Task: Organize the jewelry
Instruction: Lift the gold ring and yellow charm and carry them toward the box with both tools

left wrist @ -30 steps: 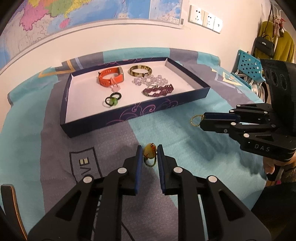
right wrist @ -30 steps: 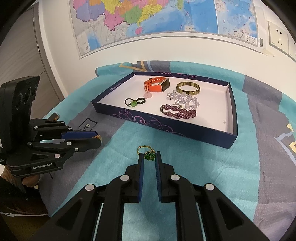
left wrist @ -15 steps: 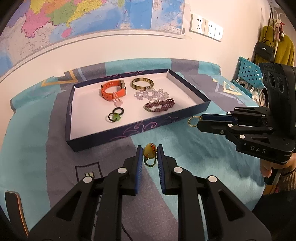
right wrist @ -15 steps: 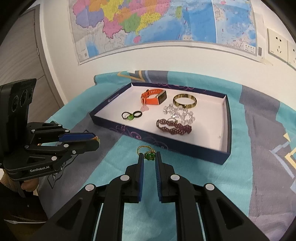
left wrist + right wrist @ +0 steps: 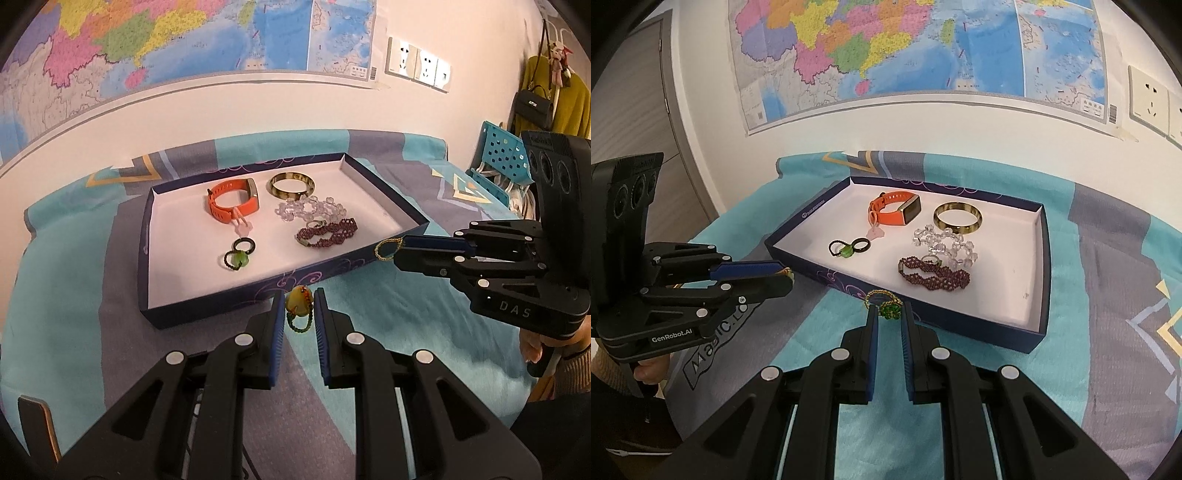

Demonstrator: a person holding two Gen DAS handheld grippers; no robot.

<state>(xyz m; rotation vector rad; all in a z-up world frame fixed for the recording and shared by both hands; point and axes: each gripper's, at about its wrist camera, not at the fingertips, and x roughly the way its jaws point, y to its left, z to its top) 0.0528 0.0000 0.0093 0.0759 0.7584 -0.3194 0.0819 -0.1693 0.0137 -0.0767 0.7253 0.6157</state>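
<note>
Quilted patterned cloth (image 5: 92, 295) under cardboard tray (image 5: 146, 236) of beaded bracelets (image 5: 327, 232).

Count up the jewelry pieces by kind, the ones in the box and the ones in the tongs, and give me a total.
Watch band, orange: 1
Bangle, gold: 1
Beaded bracelets, clear and maroon: 2
Rings in the box, including beaded, black and silver: 3
Rings in the tongs, yellow-stone and green-stone: 2
Total: 9

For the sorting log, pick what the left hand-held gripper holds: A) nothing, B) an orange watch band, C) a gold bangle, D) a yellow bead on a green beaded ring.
D: the left hand-held gripper pinches the yellow bead ring; the watch band and bangle lie in the tray.
</note>
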